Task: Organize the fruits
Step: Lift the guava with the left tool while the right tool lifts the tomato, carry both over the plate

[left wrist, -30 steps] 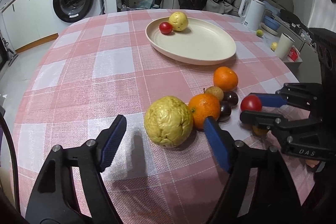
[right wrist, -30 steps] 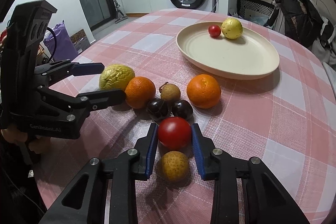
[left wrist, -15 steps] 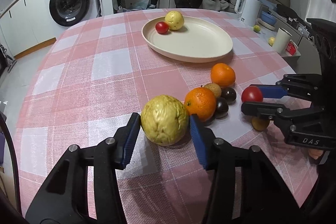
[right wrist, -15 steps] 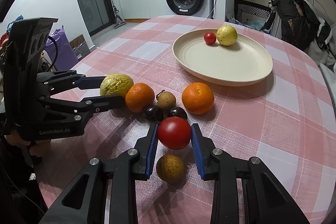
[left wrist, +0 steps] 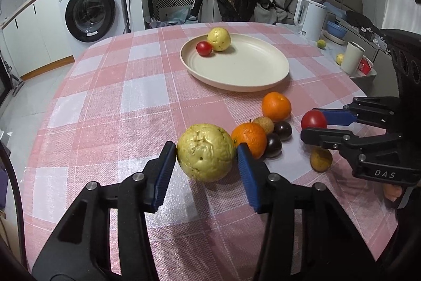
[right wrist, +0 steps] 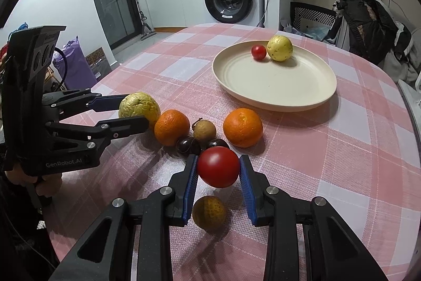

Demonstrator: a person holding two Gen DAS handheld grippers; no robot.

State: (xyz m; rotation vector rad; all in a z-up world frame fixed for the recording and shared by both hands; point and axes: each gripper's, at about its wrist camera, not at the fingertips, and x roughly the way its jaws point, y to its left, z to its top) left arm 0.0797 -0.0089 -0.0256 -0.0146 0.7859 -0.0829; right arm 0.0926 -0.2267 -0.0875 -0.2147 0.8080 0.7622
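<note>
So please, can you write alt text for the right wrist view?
The right gripper jaws hold a round red tomato above a pink checked tablecloth. Beyond lie two oranges, small dark fruits and a cream oval plate; the left gripper clamps a wrinkled yellow fruit.

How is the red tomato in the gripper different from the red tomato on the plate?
The gripped tomato looks bigger than the plate tomato, though it is nearer the camera. The gripped tomato is squeezed in the right gripper; the plate tomato lies free on the plate, beside a yellow fruit. Both are round and red.
</note>
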